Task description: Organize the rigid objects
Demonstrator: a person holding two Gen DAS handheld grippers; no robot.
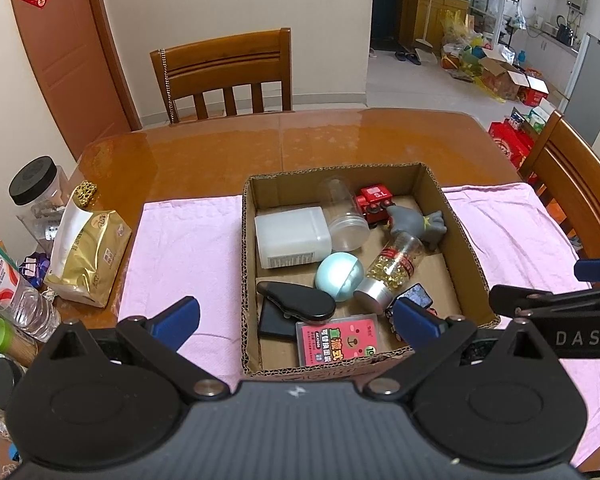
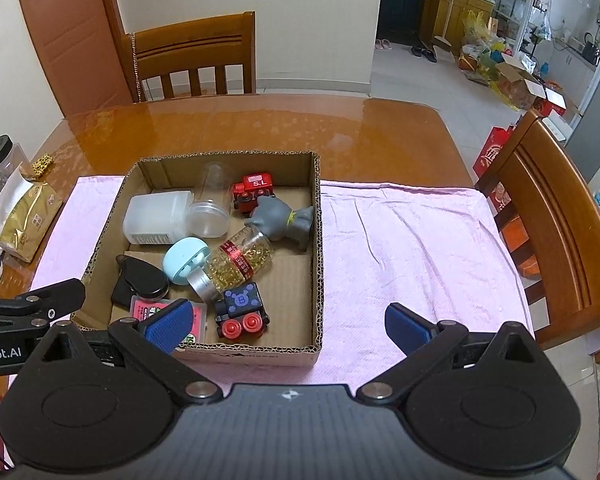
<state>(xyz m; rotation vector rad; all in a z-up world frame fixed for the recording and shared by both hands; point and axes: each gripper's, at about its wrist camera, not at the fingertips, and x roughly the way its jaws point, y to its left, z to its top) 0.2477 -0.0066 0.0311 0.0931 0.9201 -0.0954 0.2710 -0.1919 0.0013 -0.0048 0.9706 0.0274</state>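
Inside, corrugated cardboard box [image 2: 318, 248], rounded bottles.

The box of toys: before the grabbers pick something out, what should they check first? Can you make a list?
1. Left gripper open and holding nothing: ok.
2. Right gripper open and holding nothing: ok.
3. Box sits flat on the pink cloth: ok.
4. Room on the cloth to set things down: ok, the part right of the box is bare.
5. Things easy to lift alone: not ok. The pill bottle leans on the blue ball, and the grey toy touches the bottle's end.
6. Blue train car free to grab: ok, it stands apart near the front wall.
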